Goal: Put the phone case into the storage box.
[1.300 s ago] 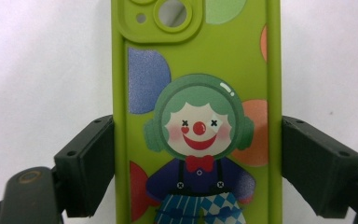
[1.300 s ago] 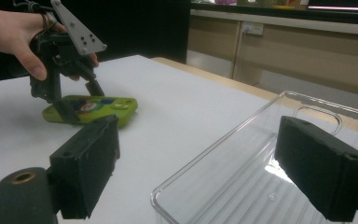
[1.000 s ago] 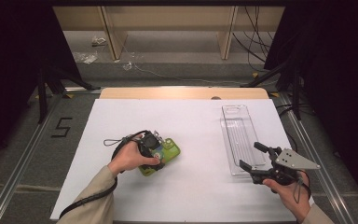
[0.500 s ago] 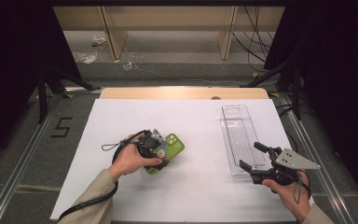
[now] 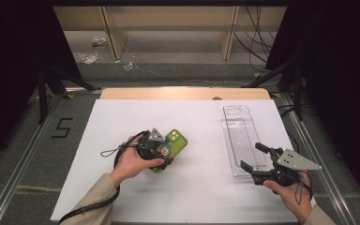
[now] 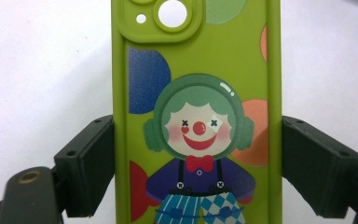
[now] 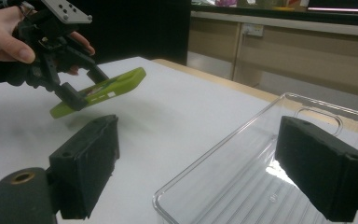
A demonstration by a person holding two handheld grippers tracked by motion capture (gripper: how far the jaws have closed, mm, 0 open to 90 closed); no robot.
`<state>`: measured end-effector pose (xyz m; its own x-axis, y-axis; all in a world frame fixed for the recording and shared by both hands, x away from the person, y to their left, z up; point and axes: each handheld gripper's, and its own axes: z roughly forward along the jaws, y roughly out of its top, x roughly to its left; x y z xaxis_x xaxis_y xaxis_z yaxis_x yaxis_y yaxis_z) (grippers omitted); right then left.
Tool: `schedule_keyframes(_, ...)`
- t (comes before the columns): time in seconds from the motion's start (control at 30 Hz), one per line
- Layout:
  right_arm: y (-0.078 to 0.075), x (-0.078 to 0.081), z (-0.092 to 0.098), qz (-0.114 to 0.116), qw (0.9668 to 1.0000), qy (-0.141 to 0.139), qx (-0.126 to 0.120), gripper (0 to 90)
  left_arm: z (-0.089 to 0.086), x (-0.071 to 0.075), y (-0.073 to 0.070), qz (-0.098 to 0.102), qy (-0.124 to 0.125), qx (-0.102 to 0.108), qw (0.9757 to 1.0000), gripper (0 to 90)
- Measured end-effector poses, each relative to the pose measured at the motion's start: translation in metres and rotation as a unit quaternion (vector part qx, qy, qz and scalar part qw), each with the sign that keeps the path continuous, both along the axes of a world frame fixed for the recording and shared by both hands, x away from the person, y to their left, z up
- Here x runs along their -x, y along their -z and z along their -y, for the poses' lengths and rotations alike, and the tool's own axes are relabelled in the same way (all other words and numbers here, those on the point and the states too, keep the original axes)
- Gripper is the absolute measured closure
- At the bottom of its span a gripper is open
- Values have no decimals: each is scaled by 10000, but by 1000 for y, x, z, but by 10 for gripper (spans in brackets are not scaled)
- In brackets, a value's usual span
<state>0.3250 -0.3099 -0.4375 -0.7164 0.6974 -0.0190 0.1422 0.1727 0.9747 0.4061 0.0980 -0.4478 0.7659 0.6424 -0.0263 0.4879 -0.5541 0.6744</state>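
Now lifted off the white table (image 5: 122,112), tilted, camera end raised: green phone case (image 5: 172,142) clamped by its long edges in left gripper (image 5: 161,154), near the middle. Ready to carry. Right gripper (image 5: 253,159) open, empty, level, at the clear tray's (image 5: 236,126) near end by the right edge.

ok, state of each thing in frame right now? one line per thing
green phone case: gripped by its long edges in the left gripper, lifted off the table and tilted, clown print facing the camera
left gripper: shut on the green phone case
right gripper: open, nothing between the jaws, at the near end of the tray
clear plastic tray: empty, lying flat on the white table
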Motion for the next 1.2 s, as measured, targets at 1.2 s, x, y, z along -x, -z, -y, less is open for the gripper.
schedule_keyframes(1.2,-1,1,-10,-67,9999,-77,41,146,-2,22,1,453,-406,554,9966,161)
